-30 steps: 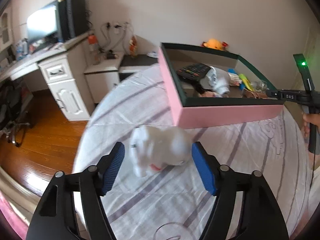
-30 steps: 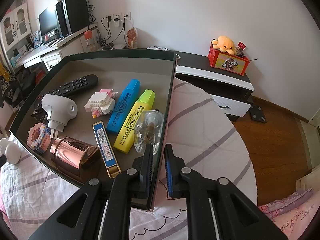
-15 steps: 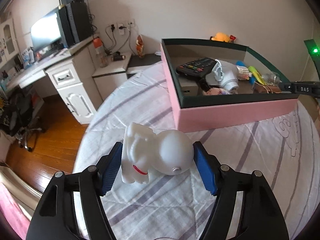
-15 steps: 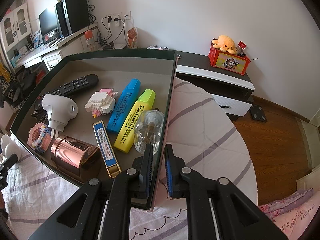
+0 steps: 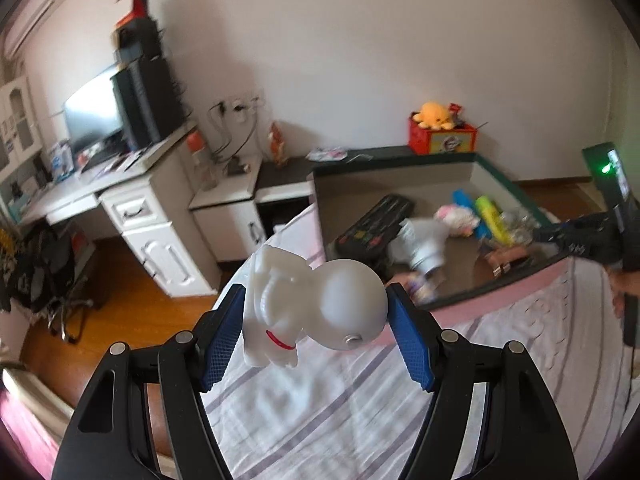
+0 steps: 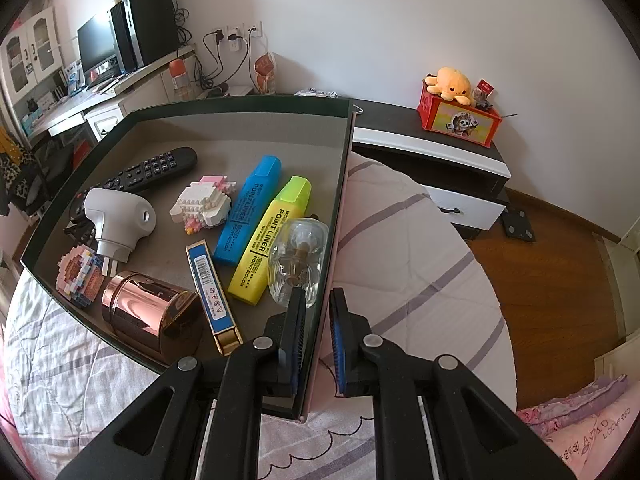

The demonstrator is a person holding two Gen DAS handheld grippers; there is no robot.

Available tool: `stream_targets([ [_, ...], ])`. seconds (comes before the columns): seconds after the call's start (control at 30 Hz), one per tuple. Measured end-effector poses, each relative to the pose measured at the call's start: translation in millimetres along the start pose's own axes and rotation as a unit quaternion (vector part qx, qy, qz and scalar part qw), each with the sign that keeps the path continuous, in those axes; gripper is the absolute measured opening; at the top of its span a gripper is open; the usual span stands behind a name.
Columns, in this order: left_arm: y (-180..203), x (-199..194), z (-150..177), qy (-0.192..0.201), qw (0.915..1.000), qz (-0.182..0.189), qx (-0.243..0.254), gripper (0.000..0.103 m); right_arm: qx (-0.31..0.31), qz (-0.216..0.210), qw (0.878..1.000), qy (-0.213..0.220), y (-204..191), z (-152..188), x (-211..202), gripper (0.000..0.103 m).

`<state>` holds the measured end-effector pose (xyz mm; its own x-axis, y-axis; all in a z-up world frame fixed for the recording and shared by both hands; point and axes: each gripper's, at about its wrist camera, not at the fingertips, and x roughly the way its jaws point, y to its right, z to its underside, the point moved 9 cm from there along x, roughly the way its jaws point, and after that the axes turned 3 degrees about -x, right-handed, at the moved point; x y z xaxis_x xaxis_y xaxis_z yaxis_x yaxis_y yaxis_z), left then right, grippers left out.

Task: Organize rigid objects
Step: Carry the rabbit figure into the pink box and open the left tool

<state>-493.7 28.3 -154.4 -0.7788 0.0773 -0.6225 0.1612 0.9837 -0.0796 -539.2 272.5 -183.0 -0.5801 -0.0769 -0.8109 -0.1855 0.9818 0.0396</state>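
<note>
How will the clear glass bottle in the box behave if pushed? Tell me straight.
The clear glass bottle lies on its side with rounded walls, so it may roll. Glass probably means fragile and slippery. It is wedged between the yellow highlighter and the box wall, which likely limits rolling.

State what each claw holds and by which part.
Left claw: white dog figurine, pinched across its head and back. Right claw: shut on the pink box's side wall.

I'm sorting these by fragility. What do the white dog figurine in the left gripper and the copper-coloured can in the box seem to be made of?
white dog figurine: probably hard plastic or resin, smooth and matte, with soft highlights and moulded ridges.
copper-coloured can: likely metal or metallised plastic, polished, with mirror-like rose-gold reflections.
</note>
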Motion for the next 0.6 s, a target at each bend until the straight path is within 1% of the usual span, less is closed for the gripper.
stream_targets([
  [0.17, 40, 9, -31, 0.006, 0.9992, 0.028, 0.027, 0.071, 0.002, -0.001, 1.000, -0.005, 1, 0, 1, 0.012],
  [0.33, 79, 24, -49, 0.002, 0.9977, 0.047, 0.048, 0.071, 0.003, -0.003, 1.000, -0.006, 1, 0, 2, 0.012],
  [0.4, 90, 32, -52, -0.006, 0.9975, 0.054, 0.046, 0.071, 0.003, -0.003, 1.000, -0.007, 1, 0, 2, 0.012],
  [0.47, 105, 44, -55, -0.021, 0.9965, 0.073, 0.035, 0.071, 0.003, -0.004, 1.000, -0.007, 0, 0, 3, 0.012],
  [0.6, 128, 63, -57, -0.036, 0.9954, 0.082, 0.032, 0.071, 0.004, -0.007, 1.000, -0.009, 0, 1, 4, 0.013],
])
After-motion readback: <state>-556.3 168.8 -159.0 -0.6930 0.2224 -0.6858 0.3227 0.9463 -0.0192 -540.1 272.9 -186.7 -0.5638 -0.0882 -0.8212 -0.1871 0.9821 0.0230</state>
